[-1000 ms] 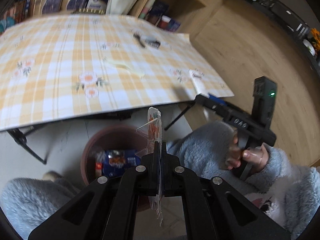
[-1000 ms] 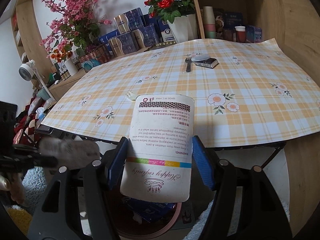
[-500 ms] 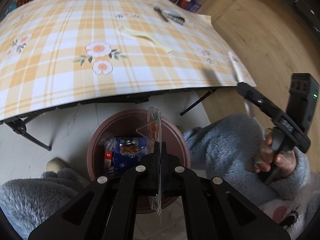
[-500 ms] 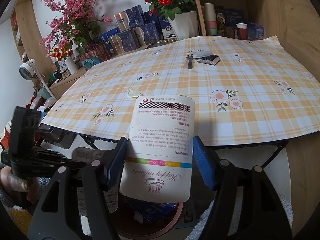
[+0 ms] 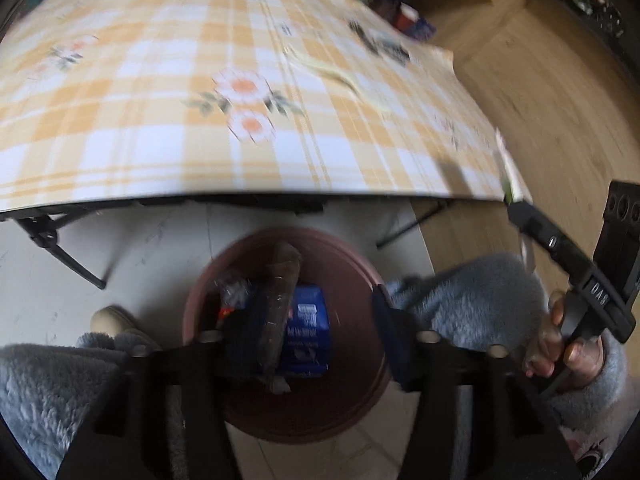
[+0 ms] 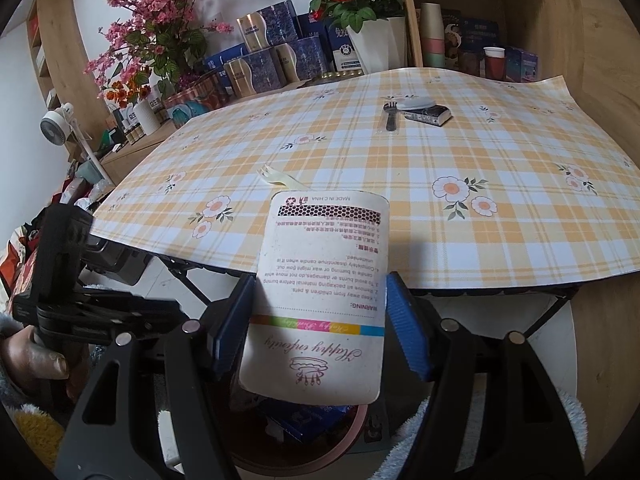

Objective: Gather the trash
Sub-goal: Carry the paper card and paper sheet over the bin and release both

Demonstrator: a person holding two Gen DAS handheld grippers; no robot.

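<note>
Below, a blurred clear wrapper (image 5: pixel 280 308) drops between the left gripper's (image 5: pixel 312 332) jaws, which have just been opening, pads off it, above the brown bin (image 5: pixel 360 276) holding a blue packet (image 5: pixel 308 332); right gripper (image 6: pixel 320 320) clamps a white card (image 6: pixel 324 296) by its edges over the bin; checked tablecloth (image 6: pixel 440 240) behind.
</note>
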